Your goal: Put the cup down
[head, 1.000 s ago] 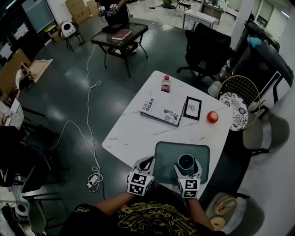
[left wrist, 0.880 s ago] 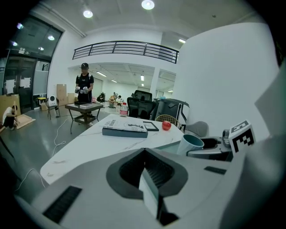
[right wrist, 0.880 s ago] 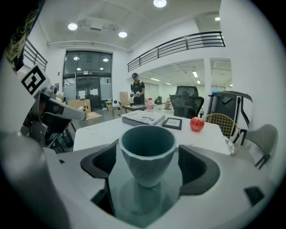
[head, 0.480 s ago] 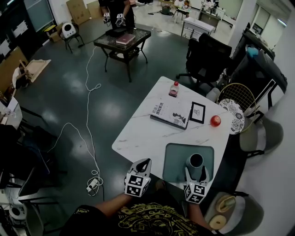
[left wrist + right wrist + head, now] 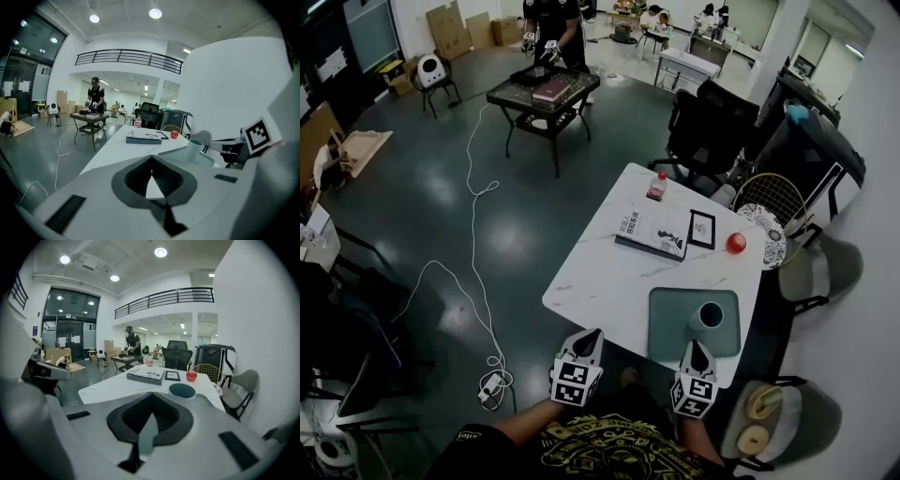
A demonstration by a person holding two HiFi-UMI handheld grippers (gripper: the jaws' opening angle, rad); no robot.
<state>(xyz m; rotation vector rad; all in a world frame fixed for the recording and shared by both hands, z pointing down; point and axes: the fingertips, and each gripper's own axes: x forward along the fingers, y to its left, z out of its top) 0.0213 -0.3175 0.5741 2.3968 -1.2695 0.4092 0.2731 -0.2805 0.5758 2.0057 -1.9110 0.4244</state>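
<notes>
A pale teal cup (image 5: 710, 315) stands upright on the green mat (image 5: 670, 323) near the front edge of the white table (image 5: 600, 281). My right gripper (image 5: 697, 349) hangs just off that edge, short of the cup and not touching it. Its jaws have just been closing and are shut with nothing between them. In the right gripper view the cup (image 5: 182, 390) sits beyond the closed tips (image 5: 151, 393). My left gripper (image 5: 591, 336) is shut and empty, left of the mat. In the left gripper view the cup (image 5: 194, 149) is ahead to the right.
Further back on the table lie a book (image 5: 654, 232), a black-framed picture (image 5: 701, 229), a red apple (image 5: 735, 243) and a red-capped bottle (image 5: 656, 187). A wire chair (image 5: 773, 220) and a grey chair (image 5: 820, 272) stand at the right. A cable (image 5: 473, 281) trails over the floor.
The right gripper let go of the cup and closed, pulling back off the table edge. The left gripper also drew back. The cup stays standing on the mat.
</notes>
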